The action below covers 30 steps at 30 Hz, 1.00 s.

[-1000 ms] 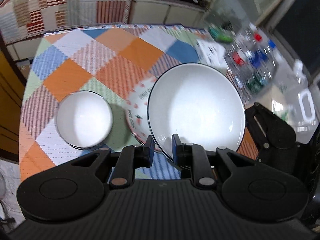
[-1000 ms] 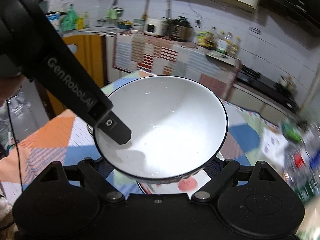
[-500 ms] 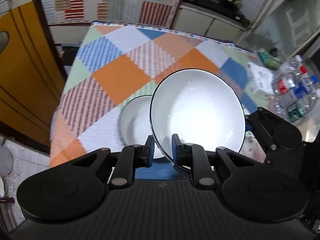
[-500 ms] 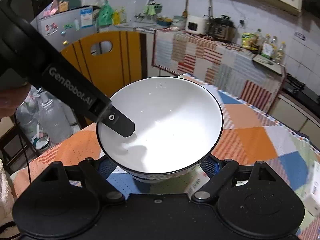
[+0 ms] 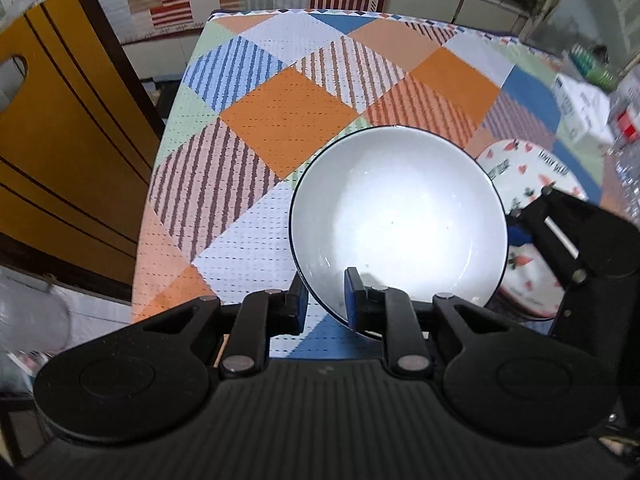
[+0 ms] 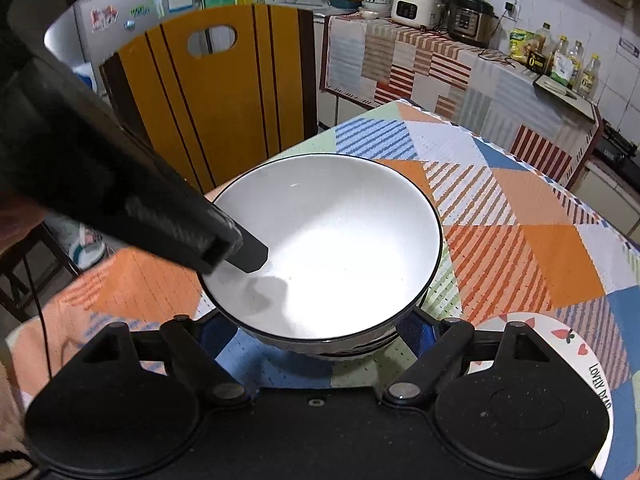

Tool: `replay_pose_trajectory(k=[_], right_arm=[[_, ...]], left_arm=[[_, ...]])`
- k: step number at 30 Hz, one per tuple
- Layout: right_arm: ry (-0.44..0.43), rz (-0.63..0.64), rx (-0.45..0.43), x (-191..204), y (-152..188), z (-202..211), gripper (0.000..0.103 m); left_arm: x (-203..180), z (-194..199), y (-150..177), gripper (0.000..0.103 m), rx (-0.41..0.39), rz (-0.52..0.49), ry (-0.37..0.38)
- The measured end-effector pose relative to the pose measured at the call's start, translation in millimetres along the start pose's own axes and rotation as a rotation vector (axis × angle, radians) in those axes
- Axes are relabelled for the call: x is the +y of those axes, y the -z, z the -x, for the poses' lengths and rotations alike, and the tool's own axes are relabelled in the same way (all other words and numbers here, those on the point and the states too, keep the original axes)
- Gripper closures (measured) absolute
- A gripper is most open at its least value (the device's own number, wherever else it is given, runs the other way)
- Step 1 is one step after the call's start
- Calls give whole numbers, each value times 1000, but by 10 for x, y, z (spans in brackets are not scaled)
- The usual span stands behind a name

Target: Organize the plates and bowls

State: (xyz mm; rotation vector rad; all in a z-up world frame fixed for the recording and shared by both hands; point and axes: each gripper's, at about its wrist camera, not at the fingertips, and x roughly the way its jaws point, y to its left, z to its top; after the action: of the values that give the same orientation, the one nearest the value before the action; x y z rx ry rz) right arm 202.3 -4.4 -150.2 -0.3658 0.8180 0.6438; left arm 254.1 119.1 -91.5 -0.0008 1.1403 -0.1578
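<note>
A large white bowl (image 5: 400, 216) with a dark rim is low over the checked tablecloth (image 5: 288, 120). My left gripper (image 5: 325, 304) is shut on its near rim, one finger inside. In the right wrist view the same bowl (image 6: 332, 240) sits between my right gripper's fingers (image 6: 316, 340), which grip its base from both sides. It appears to rest in a smaller bowl, of which only a rim sliver (image 6: 352, 354) shows. A white plate with strawberry print (image 5: 528, 184) lies to the right, also in the right wrist view (image 6: 576, 360).
A yellow chair back (image 6: 224, 92) stands at the table's left edge. A white box (image 5: 580, 108) and bottles (image 5: 628, 120) stand at the table's right side. A counter with appliances (image 6: 440, 12) lies behind.
Both grippers carried the large bowl left from above the strawberry plate and lowered it over the small white bowl, which is now hidden beneath it.
</note>
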Motion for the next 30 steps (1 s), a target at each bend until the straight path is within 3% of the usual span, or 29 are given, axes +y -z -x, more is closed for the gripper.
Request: replay_pose_trajectory(k=[14, 30], right_arm=[[21, 48, 12, 54, -29, -73, 15], [174, 129, 66, 207, -39, -114, 14]], left_arm=[[-26, -124, 0, 86, -8, -13, -51], [-16, -199, 2, 83, -35, -12, -39]])
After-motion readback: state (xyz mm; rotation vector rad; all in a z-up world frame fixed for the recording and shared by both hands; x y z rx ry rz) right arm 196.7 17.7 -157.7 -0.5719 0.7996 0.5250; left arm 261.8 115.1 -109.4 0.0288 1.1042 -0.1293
